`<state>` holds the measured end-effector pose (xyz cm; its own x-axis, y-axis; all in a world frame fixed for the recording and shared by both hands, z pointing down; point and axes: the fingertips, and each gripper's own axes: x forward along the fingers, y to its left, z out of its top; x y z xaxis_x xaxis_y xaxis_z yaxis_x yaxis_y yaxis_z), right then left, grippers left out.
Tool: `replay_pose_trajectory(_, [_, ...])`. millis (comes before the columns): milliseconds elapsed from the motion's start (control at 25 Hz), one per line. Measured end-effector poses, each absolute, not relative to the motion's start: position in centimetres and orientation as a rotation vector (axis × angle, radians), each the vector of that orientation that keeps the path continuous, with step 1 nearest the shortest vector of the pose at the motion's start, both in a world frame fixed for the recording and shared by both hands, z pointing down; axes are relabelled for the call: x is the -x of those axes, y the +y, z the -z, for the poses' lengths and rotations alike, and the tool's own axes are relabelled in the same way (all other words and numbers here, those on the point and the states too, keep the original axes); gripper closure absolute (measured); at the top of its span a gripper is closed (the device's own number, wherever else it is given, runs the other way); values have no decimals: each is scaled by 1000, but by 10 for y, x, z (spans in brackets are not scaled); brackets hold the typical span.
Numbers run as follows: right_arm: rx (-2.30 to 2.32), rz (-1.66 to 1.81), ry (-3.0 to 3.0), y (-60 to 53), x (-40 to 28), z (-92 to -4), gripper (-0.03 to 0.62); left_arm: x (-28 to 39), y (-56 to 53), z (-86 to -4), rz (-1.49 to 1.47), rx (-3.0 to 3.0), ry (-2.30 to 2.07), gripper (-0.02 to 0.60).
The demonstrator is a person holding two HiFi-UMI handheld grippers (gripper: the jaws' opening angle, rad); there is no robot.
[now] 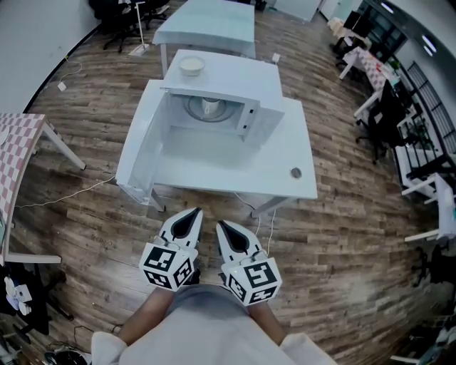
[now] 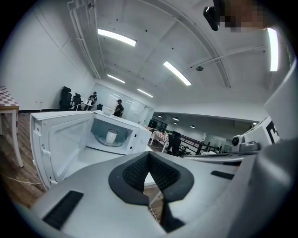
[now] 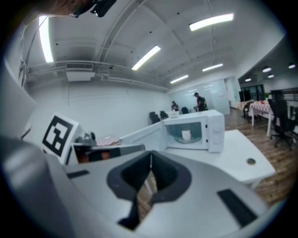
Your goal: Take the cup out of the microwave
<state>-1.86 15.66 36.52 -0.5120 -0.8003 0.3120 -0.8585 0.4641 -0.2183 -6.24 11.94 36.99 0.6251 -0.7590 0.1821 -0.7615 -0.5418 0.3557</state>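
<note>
No readable text or numbers, only square coded markers (image 1: 169, 265)

White table (image 1: 214, 167) on wood floor (image 1: 342, 235), open microwave (image 1: 239, 80) standing on it

I am standing in an open-plan office: white desks (image 1: 214, 21) in rows, black swivel chairs (image 1: 385, 117) at the right edge, wood-plank floor (image 1: 342, 235), long strip lights (image 2: 177, 73) overhead.
</note>
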Motion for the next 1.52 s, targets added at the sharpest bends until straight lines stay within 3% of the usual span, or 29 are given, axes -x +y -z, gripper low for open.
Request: replay_pose_trajectory(1520, [-1529,-396,-2510,68,62,-356,571,90,31,-367,25,-2510,-1086,566])
